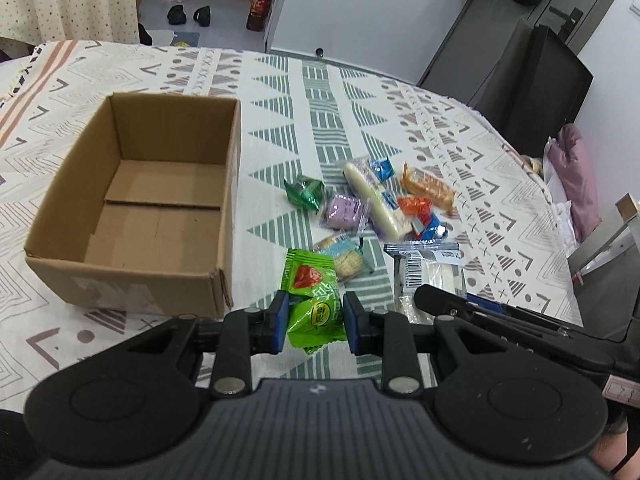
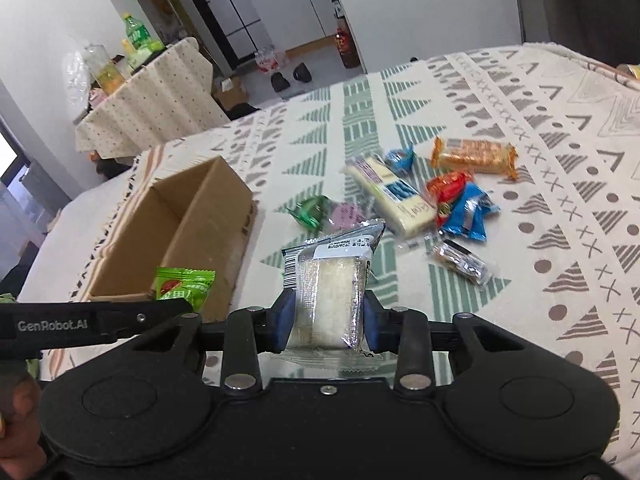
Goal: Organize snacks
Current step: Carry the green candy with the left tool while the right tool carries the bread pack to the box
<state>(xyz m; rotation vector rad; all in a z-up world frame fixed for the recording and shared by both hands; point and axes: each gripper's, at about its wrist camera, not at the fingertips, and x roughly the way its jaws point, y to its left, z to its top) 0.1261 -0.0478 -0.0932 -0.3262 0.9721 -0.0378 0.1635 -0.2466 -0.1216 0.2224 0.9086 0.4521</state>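
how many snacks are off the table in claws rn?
2: green packet in the left claw, clear-wrapped white cake in the right claw. None in the cardboard box.

Patterned tablecloth [image 1: 400, 128]; dotted-cloth side table [image 2: 160, 96] with bottles [image 2: 136, 34]; black shoes [image 1: 190, 15] on floor.

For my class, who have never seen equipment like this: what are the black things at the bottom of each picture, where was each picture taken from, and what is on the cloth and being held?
The black things are handheld two-finger grippers, one in each of a person's hands. Each carries a camera looking forward along its fingers, so one picture is from the left gripper, the other from the right. The left gripper is shut on a green snack packet. The right gripper is shut on a clear-wrapped white cake. On the patterned tablecloth stand an empty cardboard box and a loose pile of snacks, including a long white bar and an orange packet.
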